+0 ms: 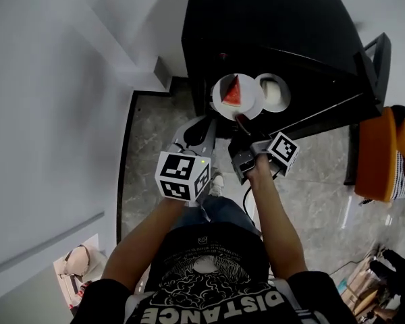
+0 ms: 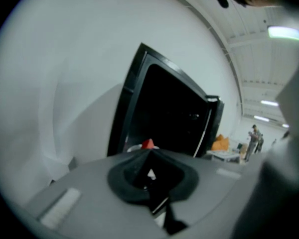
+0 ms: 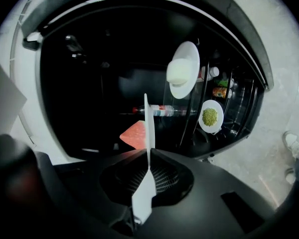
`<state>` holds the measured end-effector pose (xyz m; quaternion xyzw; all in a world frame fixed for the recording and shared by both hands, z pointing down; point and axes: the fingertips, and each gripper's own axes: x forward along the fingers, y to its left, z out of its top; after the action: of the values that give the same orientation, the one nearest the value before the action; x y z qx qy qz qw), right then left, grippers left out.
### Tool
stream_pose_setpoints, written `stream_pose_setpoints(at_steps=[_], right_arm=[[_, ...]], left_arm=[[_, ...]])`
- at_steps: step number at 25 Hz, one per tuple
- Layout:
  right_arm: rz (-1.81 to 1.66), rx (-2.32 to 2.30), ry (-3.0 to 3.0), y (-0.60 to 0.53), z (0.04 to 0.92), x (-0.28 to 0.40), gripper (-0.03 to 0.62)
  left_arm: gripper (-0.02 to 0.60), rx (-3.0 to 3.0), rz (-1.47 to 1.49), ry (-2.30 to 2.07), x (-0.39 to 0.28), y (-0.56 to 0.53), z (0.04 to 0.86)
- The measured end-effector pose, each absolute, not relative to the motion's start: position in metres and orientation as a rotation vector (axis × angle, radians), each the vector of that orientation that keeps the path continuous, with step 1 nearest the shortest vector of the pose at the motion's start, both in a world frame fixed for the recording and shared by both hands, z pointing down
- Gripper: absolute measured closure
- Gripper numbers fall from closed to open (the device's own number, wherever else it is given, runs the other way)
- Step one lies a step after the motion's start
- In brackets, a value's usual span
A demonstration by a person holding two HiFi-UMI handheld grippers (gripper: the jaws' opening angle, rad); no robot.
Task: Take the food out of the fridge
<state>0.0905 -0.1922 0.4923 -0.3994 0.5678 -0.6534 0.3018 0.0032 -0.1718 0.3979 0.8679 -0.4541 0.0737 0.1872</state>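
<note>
The black fridge fills the top of my head view, standing against a white wall, with its door swung open at the upper right. Grey stone floor spreads below it. Just under the fridge's open front, near the middle of the frame, I have both grippers side by side. The left gripper reaches up to the lower left rim of a white plate. The right gripper meets the same plate at its lower edge. In the right gripper view the jaws are clamped on that plate, which shows edge-on as a thin white line rising from between them at centre frame. In the left gripper view the jaws are drawn together too, with a sliver of white pinched between them, so I read that gripper as closed on the plate's rim as well. On the plate lies a red wedge, watermelon by the look of it, and its tip peeks over the left jaws. The plate sits at the mouth of the fridge, held in front of the dark interior. To its right in the head view is a second plate carrying a pale white lump. The right gripper view shows a smaller plate of green food at right centre by the door racks. A bottle lies on its side deeper in.
</note>
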Motion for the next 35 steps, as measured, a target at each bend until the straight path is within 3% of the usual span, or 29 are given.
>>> stream_pose_setpoints(at_steps=[20,35], right_arm=[[-1.693,-0.994,1.596,-0.056,0.318,0.061,0.582],[-1.622,-0.906,1.702,-0.076,0.220,0.057,0.582]], left_arm=[[0.580,2.630,0.146,-1.246,-0.034,-0.130,0.300],[0.578,2.664,0.129,-1.242,-0.047,-0.120,0.281]])
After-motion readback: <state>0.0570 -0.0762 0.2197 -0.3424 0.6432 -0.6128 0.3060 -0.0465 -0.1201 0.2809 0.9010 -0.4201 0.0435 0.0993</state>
